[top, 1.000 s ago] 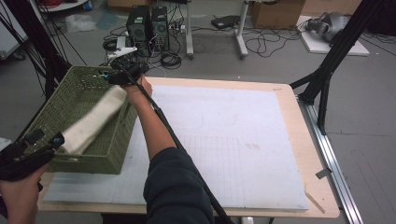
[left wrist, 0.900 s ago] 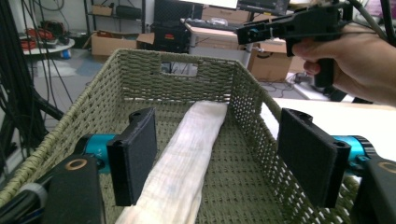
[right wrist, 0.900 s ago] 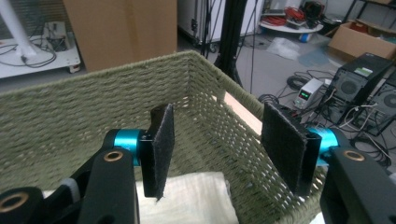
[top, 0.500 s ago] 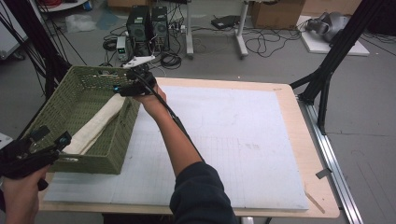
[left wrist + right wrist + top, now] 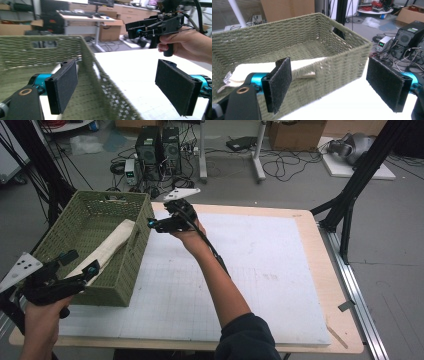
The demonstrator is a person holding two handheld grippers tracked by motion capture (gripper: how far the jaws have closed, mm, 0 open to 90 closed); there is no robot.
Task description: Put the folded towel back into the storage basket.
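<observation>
- The left gripper [image 5: 80, 265] has its jaws spread wide and holds nothing. In the left gripper view one pad sits inside the basket [image 5: 37, 53] and the other outside over the white mat [image 5: 130, 72], so the jaws straddle the basket's near corner wall without clearly touching it.
- The left hand [image 5: 42, 317] grips the handle low at the table's near left corner, pointing the tool up and forward.
- The right gripper [image 5: 162, 223] is also wide open and empty, held just beside the basket's right wall [image 5: 137, 245], aimed at it.
- The right arm [image 5: 220, 280] stretches forward across the mat, with the wrist bent toward the basket.
- A rolled white cloth [image 5: 107, 247] lies lengthwise on the basket floor, seen in the right gripper view [image 5: 262, 67] through the handle cutout.
</observation>
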